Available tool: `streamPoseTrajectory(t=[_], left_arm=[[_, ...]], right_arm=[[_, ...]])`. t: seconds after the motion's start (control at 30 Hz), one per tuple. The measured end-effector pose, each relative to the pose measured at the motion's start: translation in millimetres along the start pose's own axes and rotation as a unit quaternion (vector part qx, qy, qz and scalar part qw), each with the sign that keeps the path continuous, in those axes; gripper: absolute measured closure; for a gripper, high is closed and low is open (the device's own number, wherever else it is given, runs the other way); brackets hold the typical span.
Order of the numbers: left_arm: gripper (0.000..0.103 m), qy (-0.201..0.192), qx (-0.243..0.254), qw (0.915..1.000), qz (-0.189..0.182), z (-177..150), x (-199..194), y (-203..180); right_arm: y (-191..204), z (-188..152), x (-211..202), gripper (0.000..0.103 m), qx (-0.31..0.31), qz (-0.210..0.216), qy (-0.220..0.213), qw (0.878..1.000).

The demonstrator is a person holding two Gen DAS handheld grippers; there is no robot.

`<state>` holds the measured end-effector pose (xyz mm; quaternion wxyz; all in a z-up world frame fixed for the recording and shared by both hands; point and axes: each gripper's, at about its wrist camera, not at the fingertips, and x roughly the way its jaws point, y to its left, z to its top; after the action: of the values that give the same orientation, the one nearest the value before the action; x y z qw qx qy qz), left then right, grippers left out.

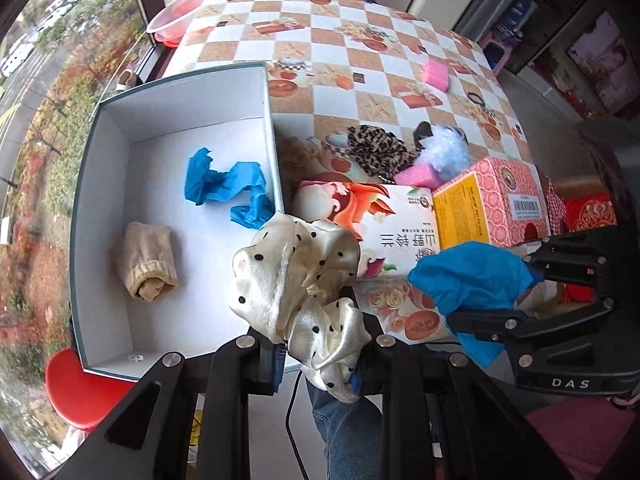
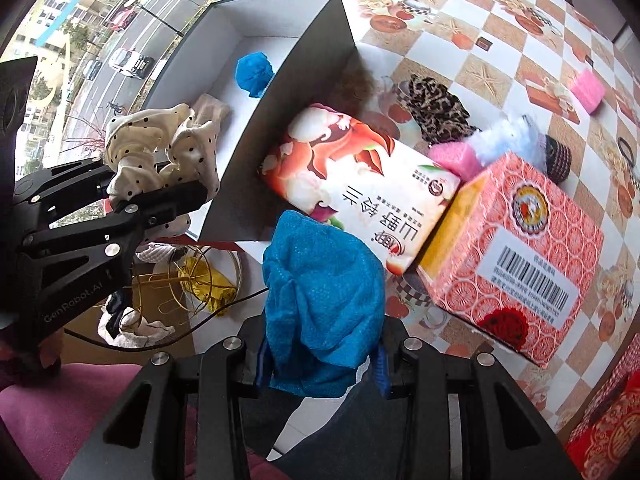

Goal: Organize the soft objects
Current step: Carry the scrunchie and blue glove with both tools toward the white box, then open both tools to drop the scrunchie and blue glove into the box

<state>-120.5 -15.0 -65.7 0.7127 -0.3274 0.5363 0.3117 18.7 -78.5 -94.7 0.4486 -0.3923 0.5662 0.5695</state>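
- The left gripper [image 1: 320, 354] is clamped on a shiny cream scrunchie with black dots [image 1: 298, 280], up in the air by the near right corner of the big white open box [image 1: 120, 128].
- The right gripper [image 2: 320, 360] is clamped on a crumpled blue cloth [image 2: 324, 304], near the table's near edge.
- Inside the box lie a blue glove [image 1: 228, 186] and a rolled tan sock [image 1: 148, 266].
- The step looks like dropping soft things in the box.
- Next, each one should go over the box, then get let go.
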Motion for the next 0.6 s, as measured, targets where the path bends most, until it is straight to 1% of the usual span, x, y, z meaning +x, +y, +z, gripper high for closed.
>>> streamPoseTrajectory(t=[0.13,0.27,0.43,0.6], left_arm=[[0.077,-0.007,-0.040,0.9992,0.009,0,-1,23],[0.077,-0.011,-0.078,0.9967,0.019,-1,-2,47],[0.077,-0.018,-0.122,0.9916,0.040,-3,-3,75],[0.076,-0.014,-0.160,0.9857,0.051,-6,2,97]], right_arm=[[10,13,-4,0.063,-0.021,-0.002,-0.003,1.000],[34,33,-2,0.063,-0.044,-0.004,-0.004,0.999],[62,53,0,0.063,-0.070,-0.002,-0.005,0.998],[84,72,4,0.063,-0.094,0.002,-0.003,0.996]])
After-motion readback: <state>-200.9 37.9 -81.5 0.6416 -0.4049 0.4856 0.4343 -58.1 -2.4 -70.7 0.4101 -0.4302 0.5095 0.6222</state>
